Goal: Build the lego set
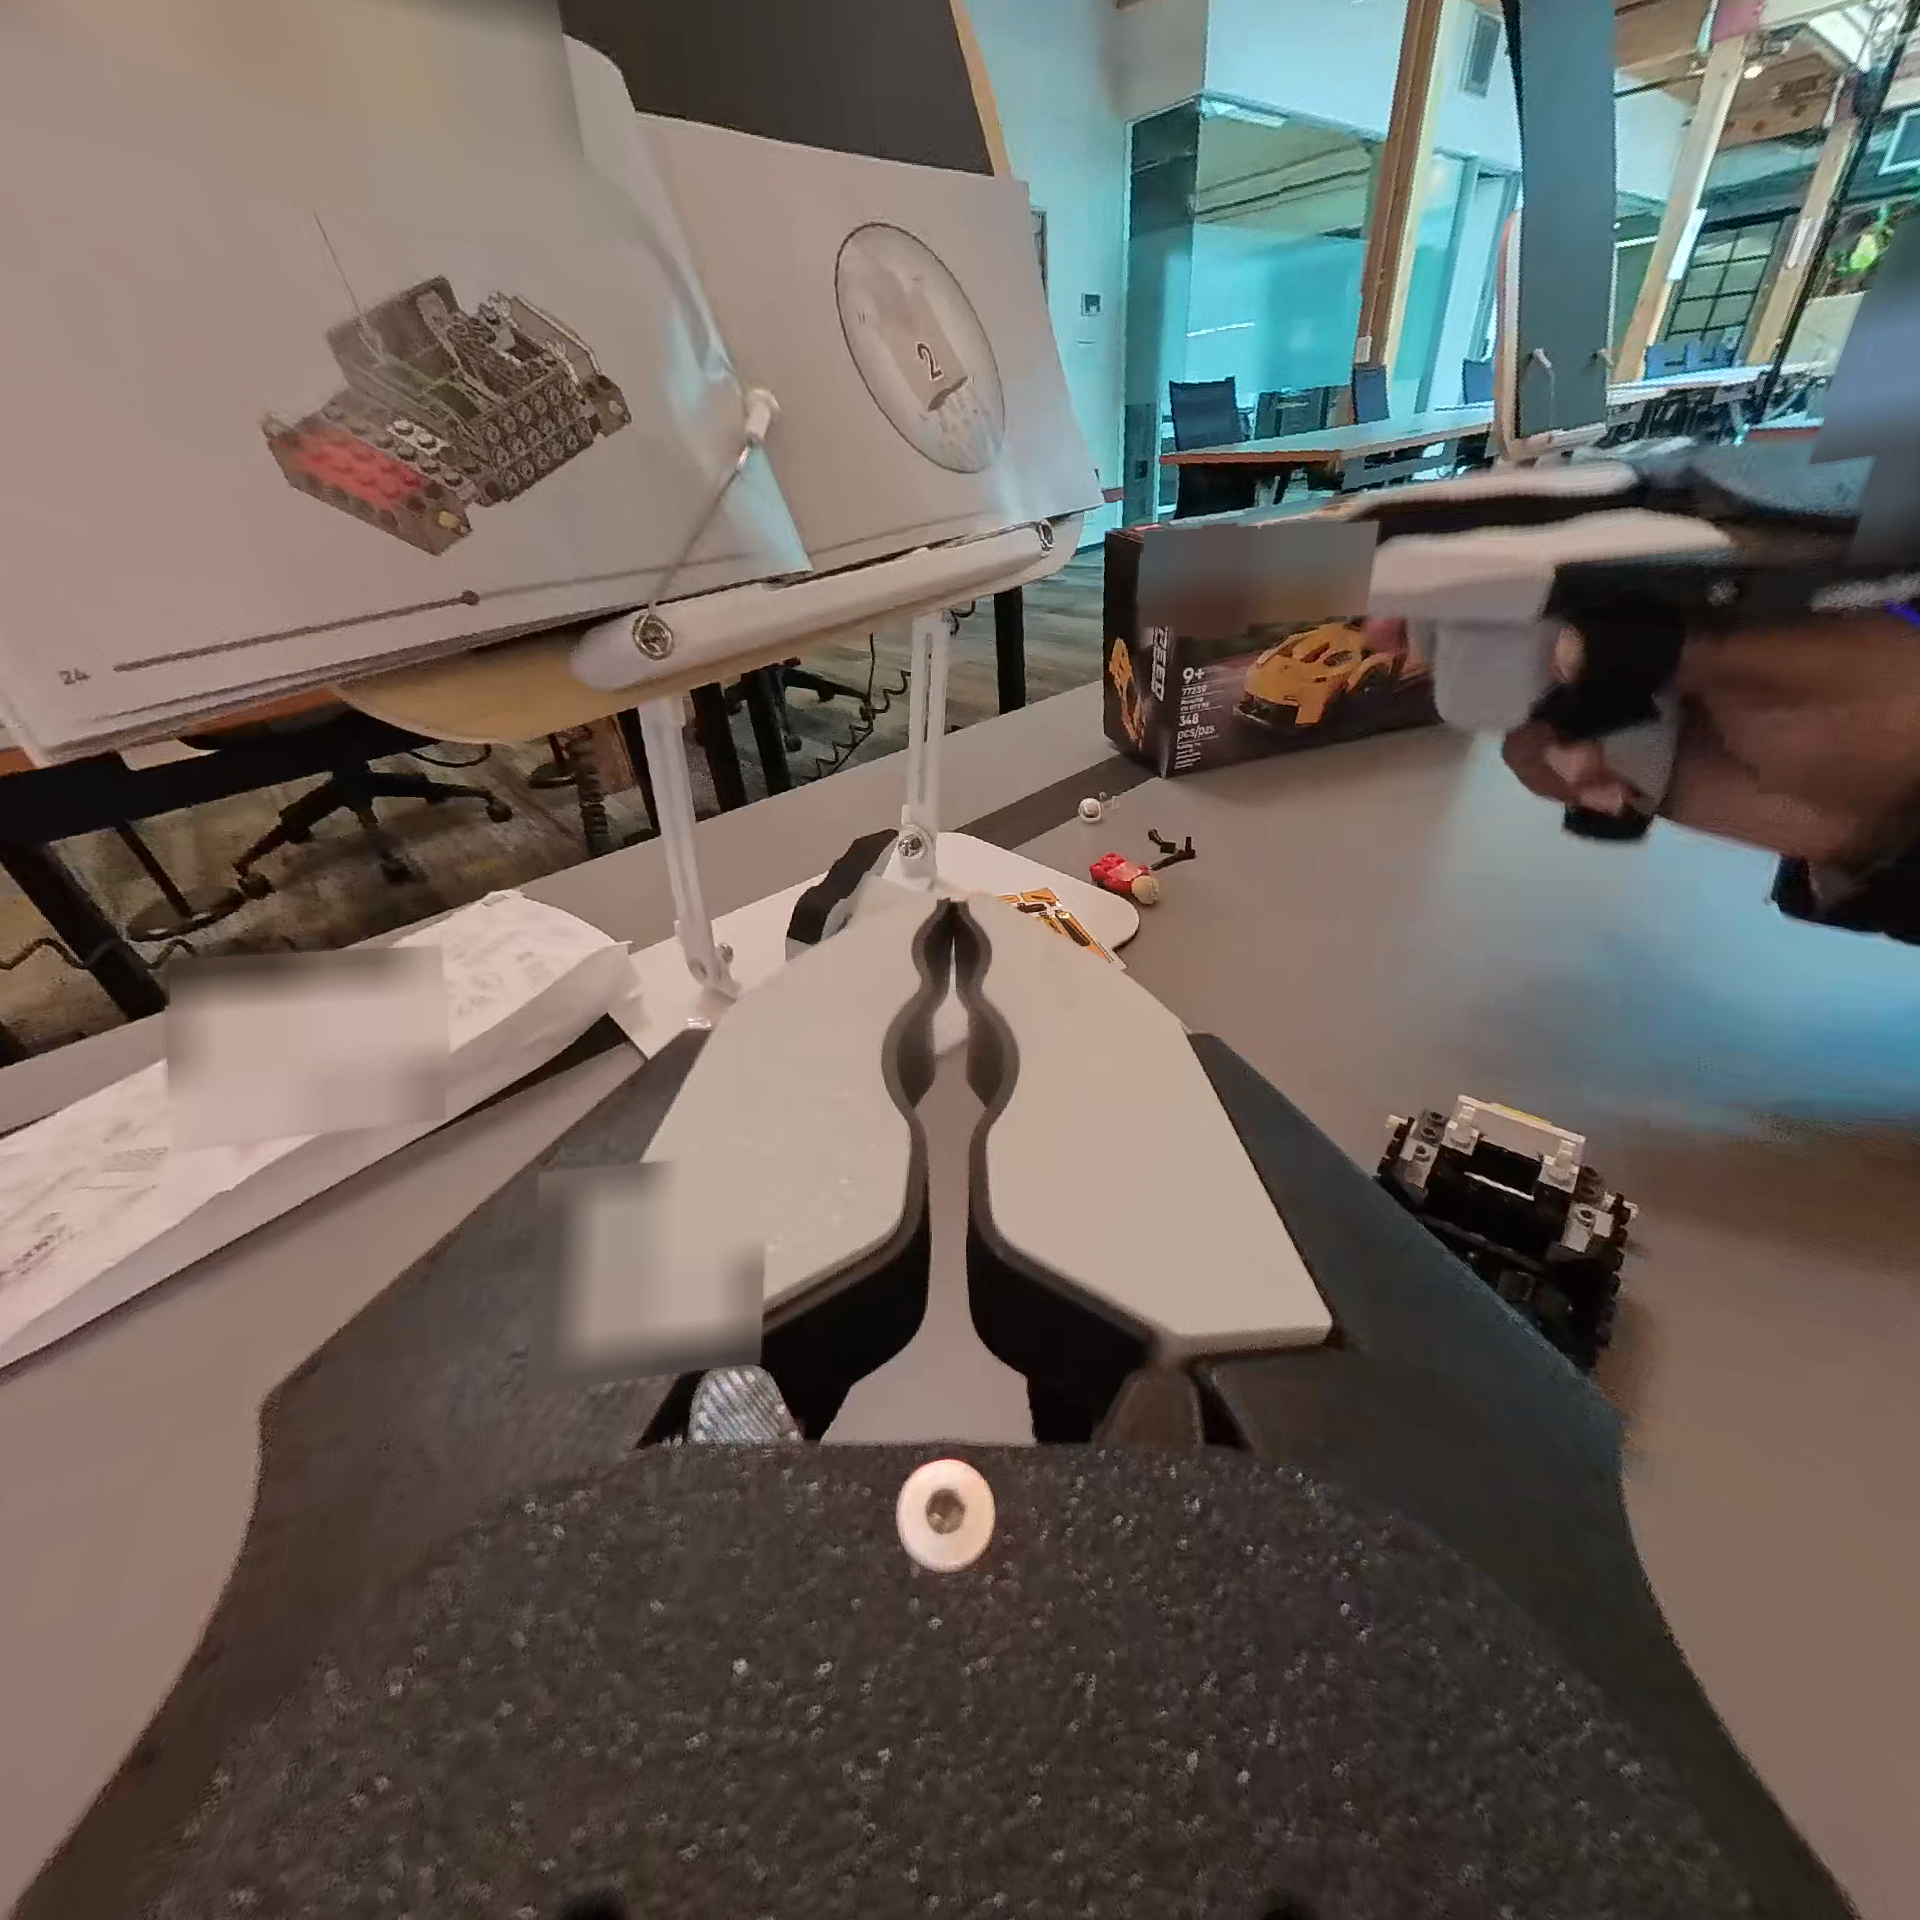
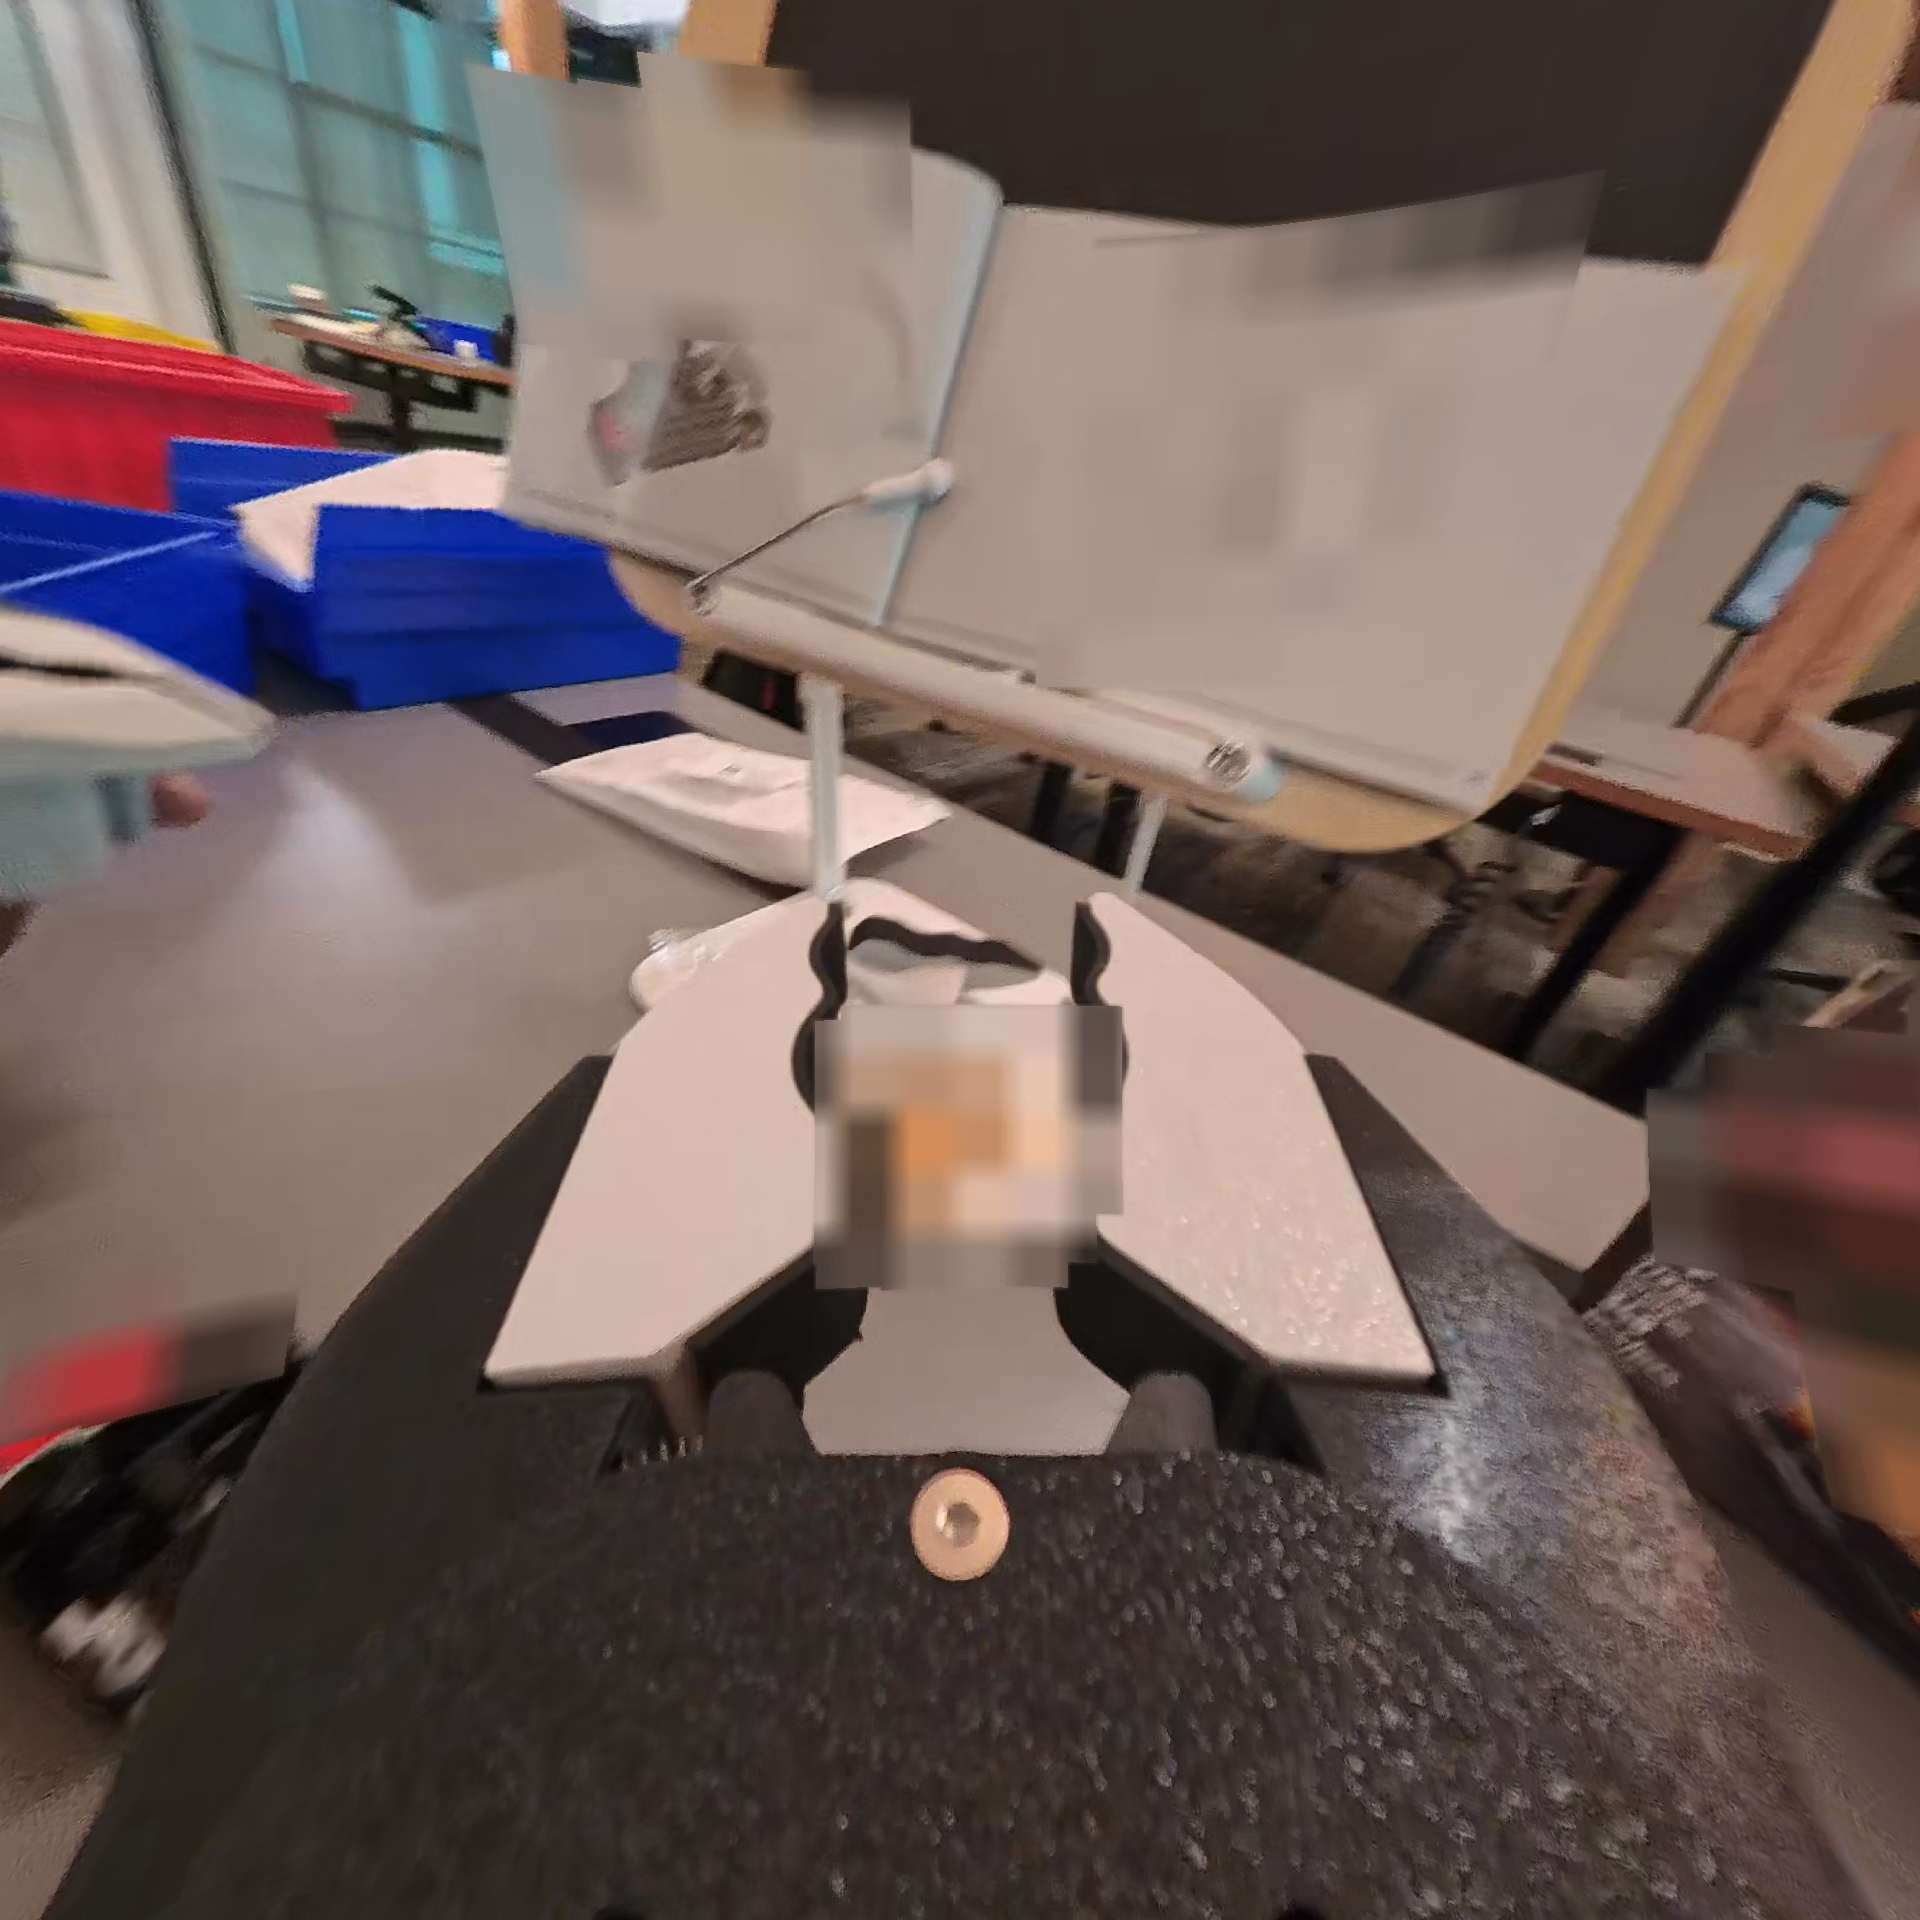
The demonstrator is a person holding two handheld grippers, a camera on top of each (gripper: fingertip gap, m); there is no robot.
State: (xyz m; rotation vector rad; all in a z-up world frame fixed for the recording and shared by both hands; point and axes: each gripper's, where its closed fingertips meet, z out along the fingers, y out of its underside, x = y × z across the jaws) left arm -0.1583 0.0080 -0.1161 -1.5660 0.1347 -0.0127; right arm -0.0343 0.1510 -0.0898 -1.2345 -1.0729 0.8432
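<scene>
A partly built black lego model (image 1: pixel 1507 1216) with grey and white pieces sits on the grey table (image 1: pixel 1351 987), to the right of my left gripper. My left gripper (image 1: pixel 954 914) is shut and empty, pointing at the base of the book stand. An open instruction booklet (image 1: pixel 416 364) rests on that stand; it also shows in the right wrist view (image 2: pixel 1247 468). My right gripper (image 2: pixel 958 920) is open above the table, facing the stand's base; a mosaic patch covers the gap between its fingers. It also shows in the left wrist view (image 1: pixel 1371 540), held by a hand high at the right.
The lego box (image 1: pixel 1268 665) stands at the table's far edge. Small loose pieces, one red (image 1: pixel 1117 871), and a white ball (image 1: pixel 1089 810) lie near the stand's base (image 1: pixel 1101 920). Paper leaflets (image 1: pixel 312 1091) lie at the left. Blue bins (image 2: pixel 436 582) and a red bin (image 2: pixel 125 416) stand beyond. Tip to tip, the grippers are about 20 cm apart. Both grippers' tips are roughly 20 cm from the partly built black lego model (image 1: pixel 1507 1216).
</scene>
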